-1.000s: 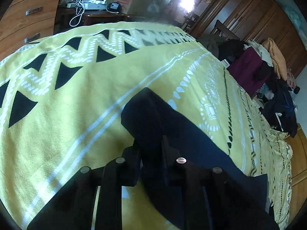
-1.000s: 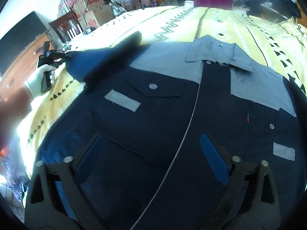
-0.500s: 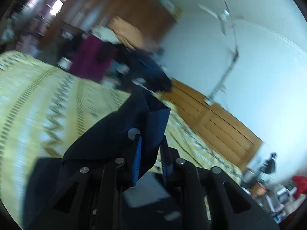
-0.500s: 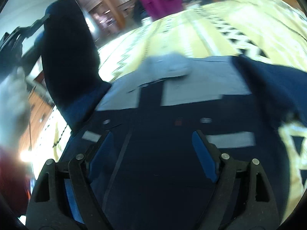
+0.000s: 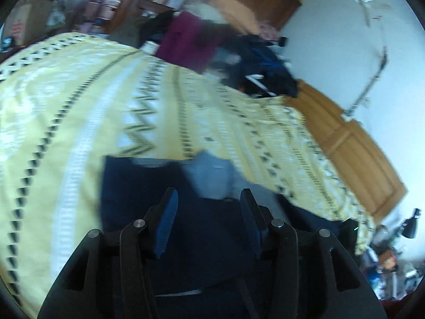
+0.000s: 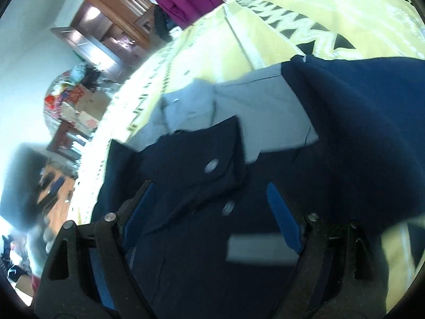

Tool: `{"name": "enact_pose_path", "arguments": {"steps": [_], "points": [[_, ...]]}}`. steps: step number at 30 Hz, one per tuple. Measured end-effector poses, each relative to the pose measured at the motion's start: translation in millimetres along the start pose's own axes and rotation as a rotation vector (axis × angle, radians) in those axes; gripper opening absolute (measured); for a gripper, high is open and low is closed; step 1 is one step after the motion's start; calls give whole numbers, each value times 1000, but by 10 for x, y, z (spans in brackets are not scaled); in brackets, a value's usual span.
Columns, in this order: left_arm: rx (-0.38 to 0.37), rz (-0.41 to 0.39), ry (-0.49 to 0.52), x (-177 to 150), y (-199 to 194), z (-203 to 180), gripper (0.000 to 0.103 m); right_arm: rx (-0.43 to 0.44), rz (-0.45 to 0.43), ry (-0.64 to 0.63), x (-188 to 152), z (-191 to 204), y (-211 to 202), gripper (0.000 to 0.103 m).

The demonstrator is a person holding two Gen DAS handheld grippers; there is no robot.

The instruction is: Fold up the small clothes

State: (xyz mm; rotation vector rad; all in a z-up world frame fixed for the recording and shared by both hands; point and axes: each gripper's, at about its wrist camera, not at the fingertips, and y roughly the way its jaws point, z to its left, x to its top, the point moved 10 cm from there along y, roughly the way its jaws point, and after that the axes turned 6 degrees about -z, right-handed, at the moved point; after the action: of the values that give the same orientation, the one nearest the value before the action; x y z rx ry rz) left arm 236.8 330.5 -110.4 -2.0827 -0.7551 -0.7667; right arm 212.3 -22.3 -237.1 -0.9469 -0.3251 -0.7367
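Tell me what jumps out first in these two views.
A navy and grey shirt lies spread on the yellow patterned bedspread, filling the foreground of both views. Both tongs, left and right, hover open above it. A magenta garment sits beyond the bed's far edge.

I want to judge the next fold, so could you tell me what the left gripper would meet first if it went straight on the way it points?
Probably the navy shirt: the open left gripper points at its dark fabric, with the grey collar beyond. Depth is unclear.
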Motion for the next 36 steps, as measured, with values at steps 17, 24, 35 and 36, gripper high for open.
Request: {"name": "enact_pose_path", "arguments": {"steps": [17,24,35,36], "points": [[346,305,315,-713,914,1071,49,51,71,54,-60,-61,340,4],[376,330,290,-800,859,1231,56,-87,-28,70,150,-655,-217,3],[358,306,250,-786,819,1254,59,-173,-179,-119,291,-277,-624,40],[358,303,249,-787,816,1254,60,-140,-164,-143,267,-191,-561,41]]}}
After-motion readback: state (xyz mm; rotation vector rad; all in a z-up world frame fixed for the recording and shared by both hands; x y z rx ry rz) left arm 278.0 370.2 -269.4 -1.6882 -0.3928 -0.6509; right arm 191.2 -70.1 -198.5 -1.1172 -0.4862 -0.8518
